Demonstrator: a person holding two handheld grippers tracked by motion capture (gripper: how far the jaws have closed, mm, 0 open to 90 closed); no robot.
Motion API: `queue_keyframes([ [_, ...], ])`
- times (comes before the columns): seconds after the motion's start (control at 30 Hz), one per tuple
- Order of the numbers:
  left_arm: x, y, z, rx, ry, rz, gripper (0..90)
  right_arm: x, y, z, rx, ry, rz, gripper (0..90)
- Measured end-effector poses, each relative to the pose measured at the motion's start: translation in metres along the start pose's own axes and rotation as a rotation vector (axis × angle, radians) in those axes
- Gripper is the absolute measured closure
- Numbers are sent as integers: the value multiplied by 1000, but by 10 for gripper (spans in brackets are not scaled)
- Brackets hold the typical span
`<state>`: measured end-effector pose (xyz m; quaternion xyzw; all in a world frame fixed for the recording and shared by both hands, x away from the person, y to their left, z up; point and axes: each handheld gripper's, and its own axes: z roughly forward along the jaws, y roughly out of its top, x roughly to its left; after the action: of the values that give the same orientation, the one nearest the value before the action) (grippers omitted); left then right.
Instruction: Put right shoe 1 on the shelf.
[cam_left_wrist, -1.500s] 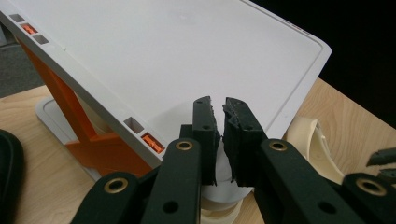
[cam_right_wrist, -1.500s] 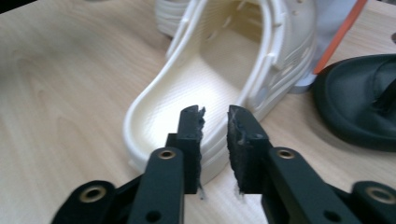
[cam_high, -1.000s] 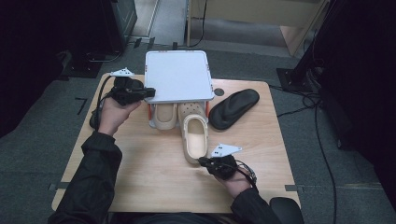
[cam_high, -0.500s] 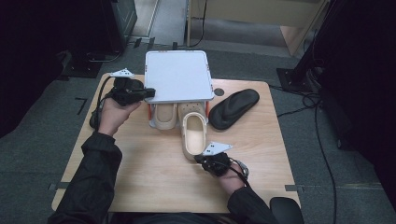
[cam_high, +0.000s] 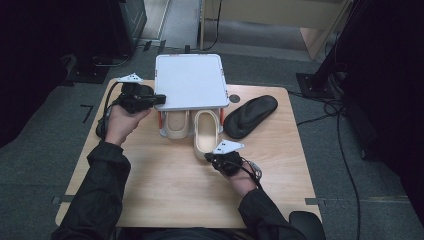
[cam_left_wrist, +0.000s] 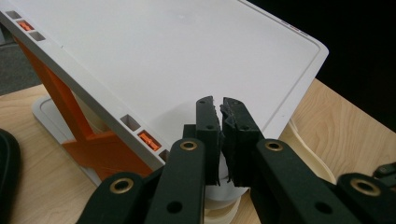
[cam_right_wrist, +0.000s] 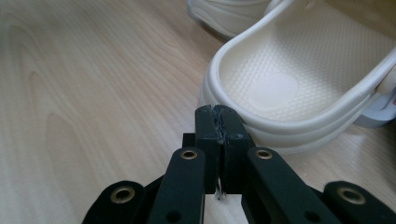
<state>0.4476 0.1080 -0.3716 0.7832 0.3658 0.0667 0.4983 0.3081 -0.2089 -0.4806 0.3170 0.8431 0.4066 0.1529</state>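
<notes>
One clog (cam_right_wrist: 299, 84) just beyond shut jaws.

both forearms in black sleeves (cam_high: 102, 200). left gripper (cam_left_wrist: 219, 109) and right gripper (cam_right_wrist: 218, 114): matte black, two ridged jaws, brass-ringed pivot holes on black link arms. each carries a grey triangular plate (cam_high: 228, 146) with dark markings; black cable (cam_high: 252, 170) trails off.

Your high view is soft and low-res; light falls from overhead onto the table (cam_high: 165, 195), and everything around the table drops to near black. No glare on the white tray (cam_high: 190, 80), just flat brightness. In your left gripper view the tray is evenly lit and the background beyond it is black. Your right gripper view is sharp at the cream clog (cam_right_wrist: 299, 88), with wood grain blurring toward the edges.
</notes>
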Motion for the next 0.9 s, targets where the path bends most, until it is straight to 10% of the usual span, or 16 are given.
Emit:
queue_keyframes([
  [0.9, 2, -1, 0, -5, -10, -8, 862, -53, 36, 42, -39, -35, 62, 870],
])
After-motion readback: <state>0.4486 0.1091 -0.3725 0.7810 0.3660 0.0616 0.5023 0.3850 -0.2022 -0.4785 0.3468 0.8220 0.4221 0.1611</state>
